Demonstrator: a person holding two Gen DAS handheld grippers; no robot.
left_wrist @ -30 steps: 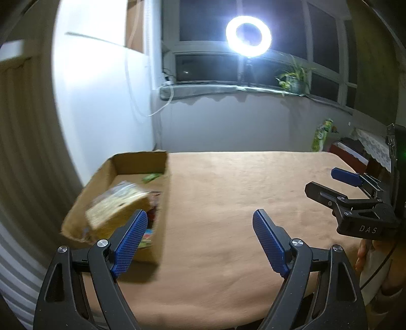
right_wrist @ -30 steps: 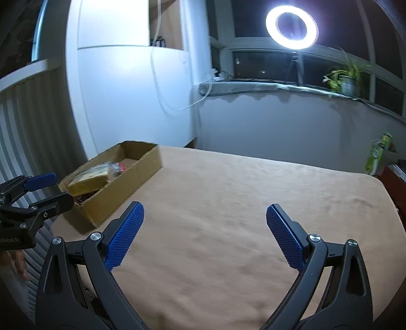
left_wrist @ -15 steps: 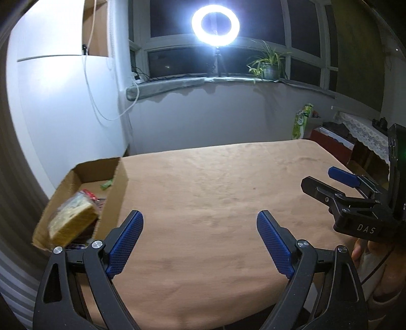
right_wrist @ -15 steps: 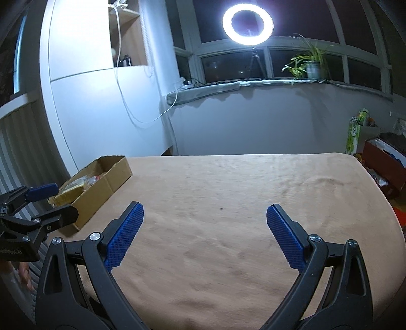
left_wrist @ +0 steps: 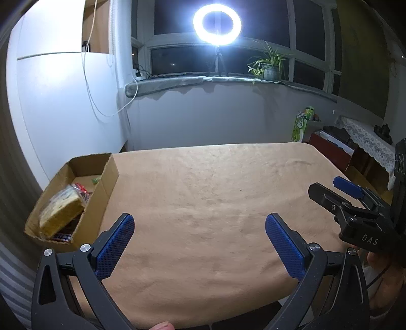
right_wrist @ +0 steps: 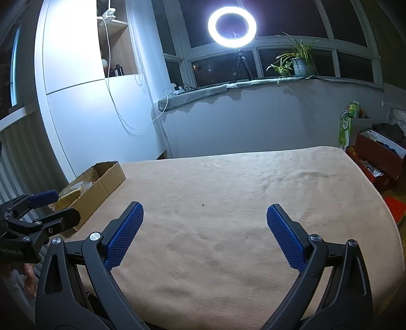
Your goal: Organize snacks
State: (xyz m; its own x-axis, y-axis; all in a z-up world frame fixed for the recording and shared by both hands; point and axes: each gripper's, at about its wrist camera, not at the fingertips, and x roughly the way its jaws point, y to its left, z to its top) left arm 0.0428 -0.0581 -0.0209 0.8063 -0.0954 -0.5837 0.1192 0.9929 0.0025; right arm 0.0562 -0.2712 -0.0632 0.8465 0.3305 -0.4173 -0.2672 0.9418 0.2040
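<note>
An open cardboard box (left_wrist: 107, 175) (right_wrist: 111, 175) sits at the left edge of the tan-covered table (left_wrist: 215, 193) (right_wrist: 228, 198). Inside it lie a yellow wrapped snack pack (left_wrist: 61, 212) (right_wrist: 72, 193) and some smaller red and green packets (left_wrist: 81, 189). My left gripper (left_wrist: 200, 243) hovers over the near table edge to the right of the box; its jaws are opening, with nothing between them. My right gripper (right_wrist: 204, 237) stands open over the bare cloth, empty too. Each gripper shows at the side of the other's view, the right (left_wrist: 337, 195) and the left (right_wrist: 54, 205).
A bright ring light (left_wrist: 217, 24) on a tripod and a potted plant (left_wrist: 269, 67) stand at the window sill behind the table. A white cabinet (left_wrist: 63, 106) rises at the left. Beyond the right table edge are a green carton (left_wrist: 300, 124) and a red box (left_wrist: 332, 149).
Both views have swung rightward, so the box slid toward the left and further off. The left jaws stand slightly wider than before. The yellow pack has come to rest in the box.
</note>
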